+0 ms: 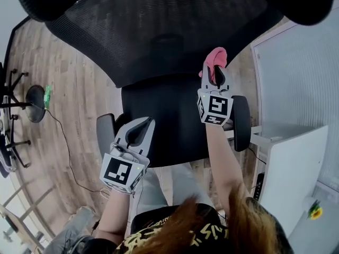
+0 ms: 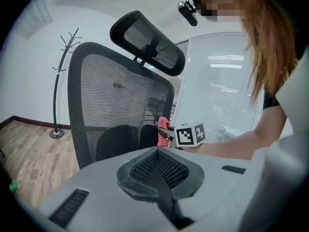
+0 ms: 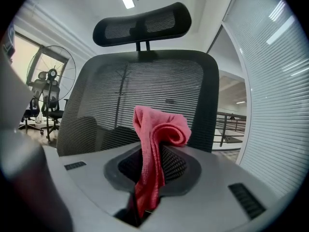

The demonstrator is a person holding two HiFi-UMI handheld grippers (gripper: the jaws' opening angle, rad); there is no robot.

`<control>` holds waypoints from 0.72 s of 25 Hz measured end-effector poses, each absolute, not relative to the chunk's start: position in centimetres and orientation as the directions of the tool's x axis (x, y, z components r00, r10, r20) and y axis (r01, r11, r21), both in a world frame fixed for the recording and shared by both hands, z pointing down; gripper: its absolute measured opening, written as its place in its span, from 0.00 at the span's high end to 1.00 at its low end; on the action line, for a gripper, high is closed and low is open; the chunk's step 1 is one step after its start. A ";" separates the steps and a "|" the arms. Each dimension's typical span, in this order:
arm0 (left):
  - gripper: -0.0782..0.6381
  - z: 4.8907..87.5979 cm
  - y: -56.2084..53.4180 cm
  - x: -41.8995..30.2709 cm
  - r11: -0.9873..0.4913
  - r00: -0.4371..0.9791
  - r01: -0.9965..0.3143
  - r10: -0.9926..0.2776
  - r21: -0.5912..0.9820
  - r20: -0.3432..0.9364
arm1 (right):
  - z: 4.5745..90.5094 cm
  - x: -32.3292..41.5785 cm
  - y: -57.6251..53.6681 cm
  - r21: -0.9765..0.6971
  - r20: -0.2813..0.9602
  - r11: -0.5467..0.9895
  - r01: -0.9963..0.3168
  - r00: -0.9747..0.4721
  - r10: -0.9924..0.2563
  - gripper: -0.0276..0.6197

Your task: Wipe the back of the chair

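A black mesh office chair faces me, its backrest (image 1: pixel 159 25) at the top of the head view above the seat (image 1: pixel 175 120). My right gripper (image 1: pixel 214 72) is shut on a pink cloth (image 1: pixel 217 57), held just in front of the backrest's lower right edge. In the right gripper view the cloth (image 3: pixel 157 144) stands up between the jaws, with the backrest (image 3: pixel 140 95) and headrest (image 3: pixel 142 25) behind it. My left gripper (image 1: pixel 141 125) hovers over the seat's front left, shut with nothing in it. The left gripper view shows the backrest (image 2: pixel 116 110) and the cloth (image 2: pixel 163 127).
The chair's armrests (image 1: pixel 241 123) (image 1: pixel 105 134) flank the seat. A white desk (image 1: pixel 296 168) and a blind-covered glass wall (image 1: pixel 302 78) stand at the right. Another chair's base (image 1: pixel 21 99) and a cable (image 1: pixel 63 147) are on the wooden floor at left. A coat stand (image 2: pixel 60 95) is behind.
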State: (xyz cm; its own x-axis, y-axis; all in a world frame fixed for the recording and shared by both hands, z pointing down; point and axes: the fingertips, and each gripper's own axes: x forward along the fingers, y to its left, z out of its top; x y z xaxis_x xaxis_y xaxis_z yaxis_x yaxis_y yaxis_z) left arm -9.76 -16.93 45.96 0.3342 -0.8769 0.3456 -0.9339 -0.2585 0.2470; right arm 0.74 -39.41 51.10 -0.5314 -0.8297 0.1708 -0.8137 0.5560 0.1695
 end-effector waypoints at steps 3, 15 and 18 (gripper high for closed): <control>0.90 46.0 -16.2 -11.0 -0.247 0.323 -0.937 -0.880 0.245 0.349 | 51.2 -0.7 -38.8 0.166 0.171 0.565 -0.808 -0.541 -0.823 0.86; 0.90 46.0 -13.4 -15.4 -0.214 0.294 -0.945 -0.889 0.249 0.352 | 51.5 -5.6 -36.4 0.143 0.176 0.577 -0.804 -0.553 -0.815 0.86; 0.90 45.9 -12.8 -16.3 -0.212 0.292 -0.946 -0.888 0.247 0.355 | 51.6 -6.8 -35.7 0.133 0.178 0.582 -0.803 -0.558 -0.810 0.86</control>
State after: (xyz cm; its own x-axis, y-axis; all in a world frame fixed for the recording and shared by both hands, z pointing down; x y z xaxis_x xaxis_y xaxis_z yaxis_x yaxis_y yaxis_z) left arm -16.26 -12.82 45.89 0.2918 -0.8880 0.3555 -0.9456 -0.2119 0.2469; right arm -6.81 -35.70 51.57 -0.5580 -0.8104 0.1785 -0.8025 0.5817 0.1326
